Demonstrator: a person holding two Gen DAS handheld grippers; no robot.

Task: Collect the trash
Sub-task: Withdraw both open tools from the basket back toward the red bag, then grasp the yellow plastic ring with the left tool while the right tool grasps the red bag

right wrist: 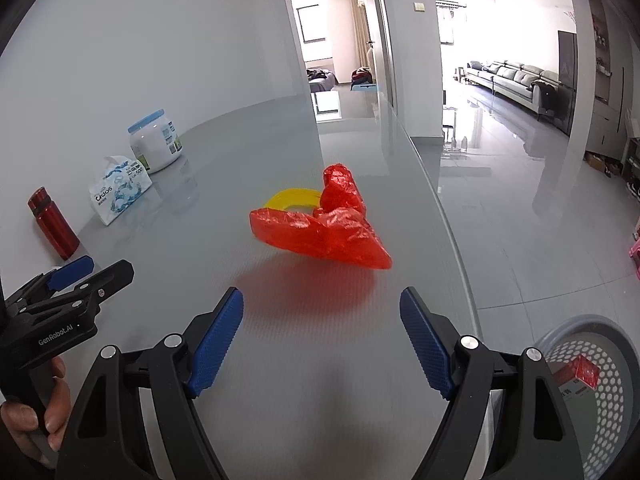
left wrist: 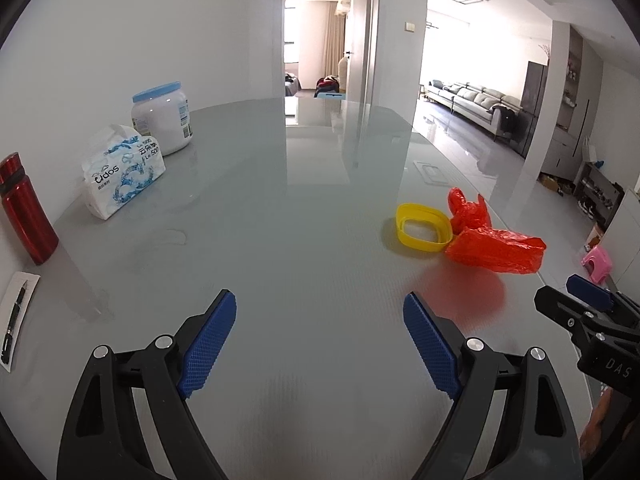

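Crinkled red plastic bag (right wrist: pixel 320 232), yellow ring (right wrist: pixel 292 197)

My right gripper's arm hides part of the grey basket (right wrist: pixel 600 400), and the picture's edge cuts off the rest. The red plastic bag (right wrist: pixel 320 232) covers half the yellow ring (right wrist: pixel 292 197). The tissue pack (left wrist: pixel 120 172) print is unreadable.

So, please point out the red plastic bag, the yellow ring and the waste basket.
red plastic bag (right wrist: pixel 320 232): right wrist view, middle of the crumpled film.
yellow ring (left wrist: pixel 420 242): left wrist view, near rim.
waste basket (right wrist: pixel 608 408): right wrist view, perforated inner wall.
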